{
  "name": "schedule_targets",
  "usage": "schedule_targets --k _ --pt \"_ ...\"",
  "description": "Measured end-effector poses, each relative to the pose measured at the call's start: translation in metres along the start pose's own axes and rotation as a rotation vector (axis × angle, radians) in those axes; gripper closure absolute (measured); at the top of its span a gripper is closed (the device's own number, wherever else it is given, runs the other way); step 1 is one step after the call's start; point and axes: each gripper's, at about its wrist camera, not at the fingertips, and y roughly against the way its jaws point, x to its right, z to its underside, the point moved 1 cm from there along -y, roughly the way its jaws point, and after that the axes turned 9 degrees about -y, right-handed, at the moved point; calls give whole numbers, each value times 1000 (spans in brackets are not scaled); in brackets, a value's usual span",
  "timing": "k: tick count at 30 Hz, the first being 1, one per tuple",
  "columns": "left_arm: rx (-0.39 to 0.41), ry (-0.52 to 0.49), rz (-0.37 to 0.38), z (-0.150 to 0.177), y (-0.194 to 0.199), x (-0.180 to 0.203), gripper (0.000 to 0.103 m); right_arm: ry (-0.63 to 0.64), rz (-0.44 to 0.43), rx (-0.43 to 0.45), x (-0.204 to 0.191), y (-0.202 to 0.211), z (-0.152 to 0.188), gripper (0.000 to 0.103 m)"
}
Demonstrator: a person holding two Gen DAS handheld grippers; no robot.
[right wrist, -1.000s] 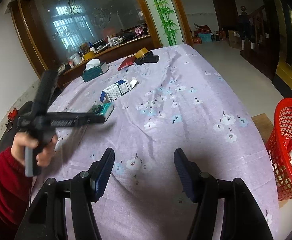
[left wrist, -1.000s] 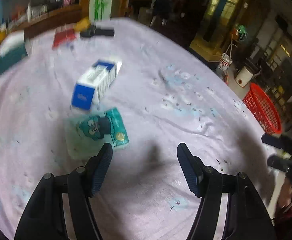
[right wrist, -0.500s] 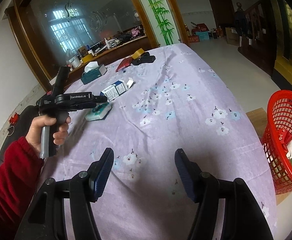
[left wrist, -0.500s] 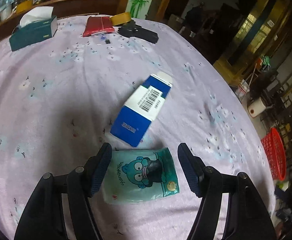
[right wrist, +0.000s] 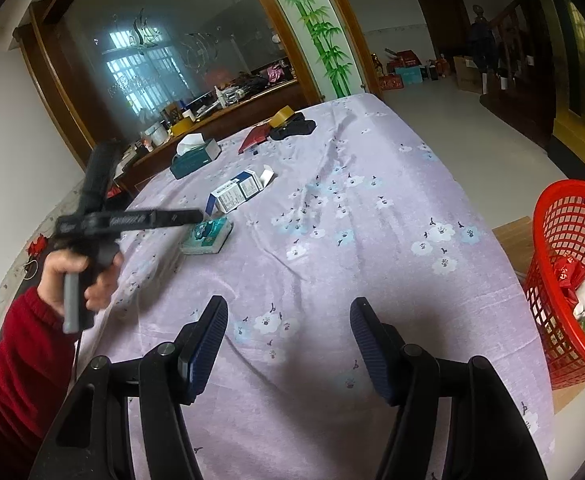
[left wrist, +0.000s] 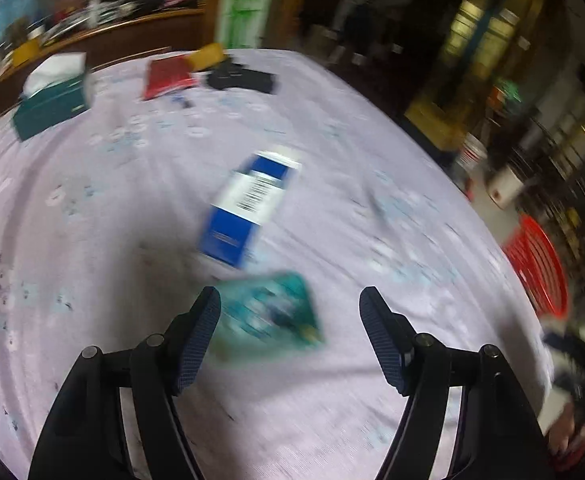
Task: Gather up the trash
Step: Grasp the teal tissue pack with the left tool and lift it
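Note:
A teal tissue packet with a cartoon figure (left wrist: 268, 312) lies on the lilac tablecloth, blurred, between the fingertips of my open left gripper (left wrist: 290, 308), nearer the left finger. It also shows in the right wrist view (right wrist: 208, 234), under the tip of the left gripper (right wrist: 188, 216). A blue and white carton (left wrist: 248, 210) lies just beyond the packet, also in the right wrist view (right wrist: 238, 192). My right gripper (right wrist: 288, 316) is open and empty above the table's near part. A red mesh basket (right wrist: 572, 272) with trash in it stands on the floor at the right.
At the table's far end are a green tissue box (right wrist: 194, 156), a red wallet (right wrist: 254, 138), a yellow tape roll (right wrist: 282, 115) and a black pouch (right wrist: 294, 128). The red basket (left wrist: 540, 268) lies past the table's right edge. A wooden sideboard stands behind the table.
The left gripper has swung over to the packet, which now sits between its fingers. The left view is blurred from motion. The right gripper has barely moved.

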Motion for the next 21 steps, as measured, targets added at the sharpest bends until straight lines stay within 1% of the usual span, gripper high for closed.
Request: schedule_targets --k 2,4,7,8,10,11,13,17,19,21 --pt "-5 50 -15 -4 -12 -14 33 5 1 -2 -1 0 1 35" --pt "-18 95 -5 -6 -24 -26 33 6 6 -6 1 1 2 35" --pt "-31 131 48 -4 -37 -35 33 2 15 -13 4 1 3 35" --pt "-40 131 84 -3 -40 -34 33 1 19 -12 5 1 2 35" --pt "-49 97 86 1 -38 -26 33 -1 24 -10 7 2 1 35" --pt "-53 69 100 4 -34 -19 33 0 25 -12 7 3 1 35" --pt "-76 40 156 12 -30 -9 33 10 27 -15 6 3 -1 34" --pt "-116 -64 218 35 -15 20 32 16 25 -14 5 2 -2 33" --pt "-120 -109 203 45 -9 35 31 17 21 -16 5 1 -1 33" --pt "-114 -135 159 50 -7 48 31 18 20 -19 4 -2 0 33"
